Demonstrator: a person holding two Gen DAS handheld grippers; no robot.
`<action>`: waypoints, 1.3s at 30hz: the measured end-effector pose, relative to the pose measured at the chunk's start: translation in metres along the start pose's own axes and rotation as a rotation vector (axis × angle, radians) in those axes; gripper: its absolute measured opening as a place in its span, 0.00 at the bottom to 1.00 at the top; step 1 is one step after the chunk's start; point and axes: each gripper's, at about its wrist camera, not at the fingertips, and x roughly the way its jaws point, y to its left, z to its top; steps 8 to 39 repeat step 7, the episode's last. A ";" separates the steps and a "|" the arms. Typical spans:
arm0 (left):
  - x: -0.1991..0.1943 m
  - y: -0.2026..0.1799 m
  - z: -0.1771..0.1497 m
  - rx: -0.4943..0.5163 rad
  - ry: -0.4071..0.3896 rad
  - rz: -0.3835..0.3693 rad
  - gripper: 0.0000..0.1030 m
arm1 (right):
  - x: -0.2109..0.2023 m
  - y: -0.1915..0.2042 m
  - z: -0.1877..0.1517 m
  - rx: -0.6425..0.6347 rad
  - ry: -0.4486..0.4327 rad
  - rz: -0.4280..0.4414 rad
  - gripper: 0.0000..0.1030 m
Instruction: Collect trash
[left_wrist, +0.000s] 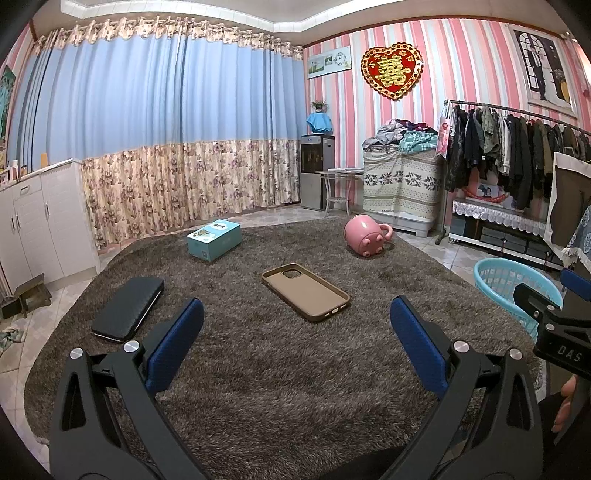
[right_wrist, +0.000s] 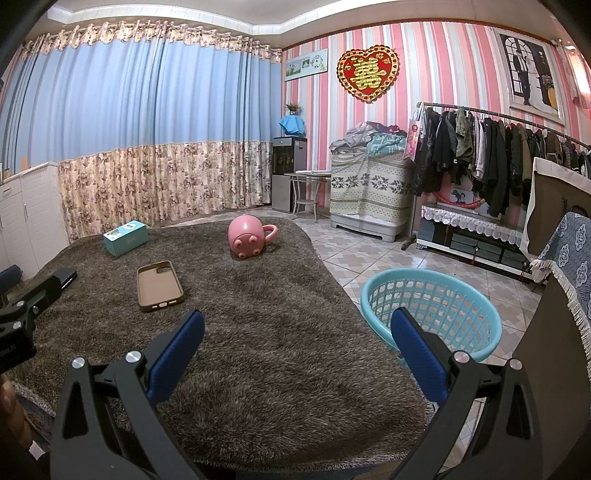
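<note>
A brown shaggy rug (left_wrist: 258, 369) covers a raised surface. On it lie a tan phone case (left_wrist: 306, 291), a black wallet-like case (left_wrist: 128, 309), a teal box (left_wrist: 214, 240) and a pink pig-shaped mug (left_wrist: 364, 235) on its side. My left gripper (left_wrist: 297, 325) is open and empty, just short of the phone case. My right gripper (right_wrist: 297, 332) is open and empty over the rug's right part, with the phone case (right_wrist: 159, 285), box (right_wrist: 126, 237) and mug (right_wrist: 248, 236) ahead to the left. A light blue basket (right_wrist: 432, 310) stands on the floor to its right.
The basket (left_wrist: 509, 291) sits beyond the rug's right edge on tiled floor (right_wrist: 369, 254). White cabinets (left_wrist: 40, 229) stand at the left. A clothes rack (right_wrist: 491, 155), a covered chest (right_wrist: 369, 192) and a water dispenser (right_wrist: 290, 173) line the far wall.
</note>
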 end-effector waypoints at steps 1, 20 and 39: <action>0.000 0.000 0.001 0.002 -0.001 -0.001 0.95 | 0.000 0.000 0.000 0.000 0.000 0.000 0.96; 0.001 0.001 0.001 0.001 -0.001 0.001 0.95 | 0.000 0.001 0.000 0.000 0.001 0.000 0.96; 0.001 0.001 0.001 0.001 -0.001 0.001 0.95 | 0.000 0.001 0.000 0.000 0.001 0.000 0.96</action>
